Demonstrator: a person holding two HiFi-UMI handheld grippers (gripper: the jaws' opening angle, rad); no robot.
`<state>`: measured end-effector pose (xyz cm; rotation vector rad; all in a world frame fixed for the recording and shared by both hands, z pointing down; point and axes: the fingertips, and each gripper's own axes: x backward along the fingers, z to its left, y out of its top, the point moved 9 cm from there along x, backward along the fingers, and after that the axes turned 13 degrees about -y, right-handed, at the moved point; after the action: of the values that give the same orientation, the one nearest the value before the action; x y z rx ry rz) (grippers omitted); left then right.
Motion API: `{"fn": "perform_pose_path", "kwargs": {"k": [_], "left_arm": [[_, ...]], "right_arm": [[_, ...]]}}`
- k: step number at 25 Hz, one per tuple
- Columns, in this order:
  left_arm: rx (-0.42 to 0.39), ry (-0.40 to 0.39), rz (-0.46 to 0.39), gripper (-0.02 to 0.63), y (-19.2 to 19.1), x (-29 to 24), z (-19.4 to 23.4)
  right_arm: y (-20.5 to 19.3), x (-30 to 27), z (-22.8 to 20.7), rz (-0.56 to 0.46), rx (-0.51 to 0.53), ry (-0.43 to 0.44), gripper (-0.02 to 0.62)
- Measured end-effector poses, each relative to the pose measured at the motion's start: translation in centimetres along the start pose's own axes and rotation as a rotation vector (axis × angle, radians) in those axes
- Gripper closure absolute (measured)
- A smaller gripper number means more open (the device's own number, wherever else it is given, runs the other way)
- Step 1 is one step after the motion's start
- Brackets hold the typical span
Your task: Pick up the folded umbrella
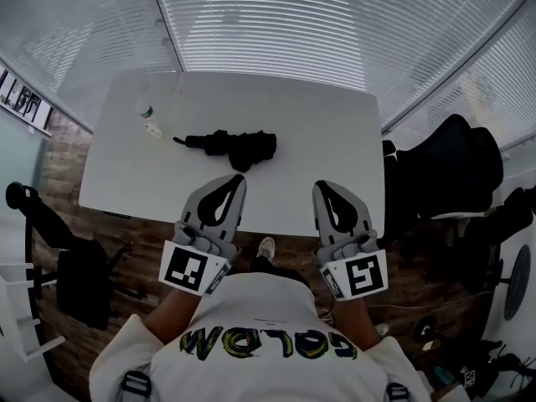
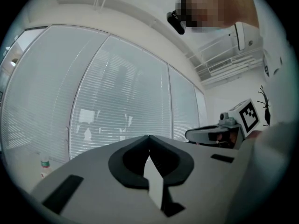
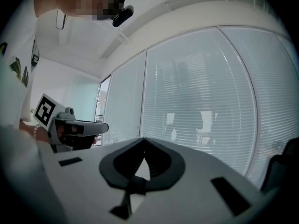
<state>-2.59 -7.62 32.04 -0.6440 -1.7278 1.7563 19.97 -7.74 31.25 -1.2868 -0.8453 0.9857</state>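
Observation:
The folded black umbrella (image 1: 231, 145) lies across the middle of the white table (image 1: 335, 132), its handle end pointing left. My left gripper (image 1: 240, 177) hovers level over the table's near edge, just short of the umbrella, jaws together and empty. My right gripper (image 1: 321, 184) is beside it to the right, also shut and empty. In the left gripper view the left gripper (image 2: 149, 136) has its tips touching, and the right gripper (image 2: 212, 134) shows at the right. In the right gripper view the right gripper (image 3: 142, 138) has its tips meeting. Neither gripper view shows the umbrella.
A small bottle (image 1: 145, 110) and a white object (image 1: 153, 129) stand at the table's far left. Window blinds (image 1: 335, 23) close off the far side. A black office chair (image 1: 452, 170) stands to the right, another black chair (image 1: 79, 279) on the wooden floor at the left.

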Motion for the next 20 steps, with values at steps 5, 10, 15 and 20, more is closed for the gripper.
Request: {"fn": "perform_pose_path", "kwargs": {"k": [5,10,15,20], "left_arm": [[-0.008,0.017,0.003,0.595,-0.4,-2.4,1.1],[-0.009,0.034,0.024,0.594,-0.6,-3.3,3.5],[-0.003,0.027,0.022,0.595,-0.3,-3.6,6.3],[-0.015,0.002,0.018,0.594,0.4,-3.6,8.4]], "right_arm": [[-0.7,-2.3,-2.0,0.015,0.004,0.015,0.583],[-1.0,-4.7,-1.9,0.034,-0.002,0.036,0.583],[-0.4,-7.2,-0.9,0.035,0.007,0.032,0.583],[0.7,-9.0,0.4,0.018,0.014,0.027,0.583]]}}
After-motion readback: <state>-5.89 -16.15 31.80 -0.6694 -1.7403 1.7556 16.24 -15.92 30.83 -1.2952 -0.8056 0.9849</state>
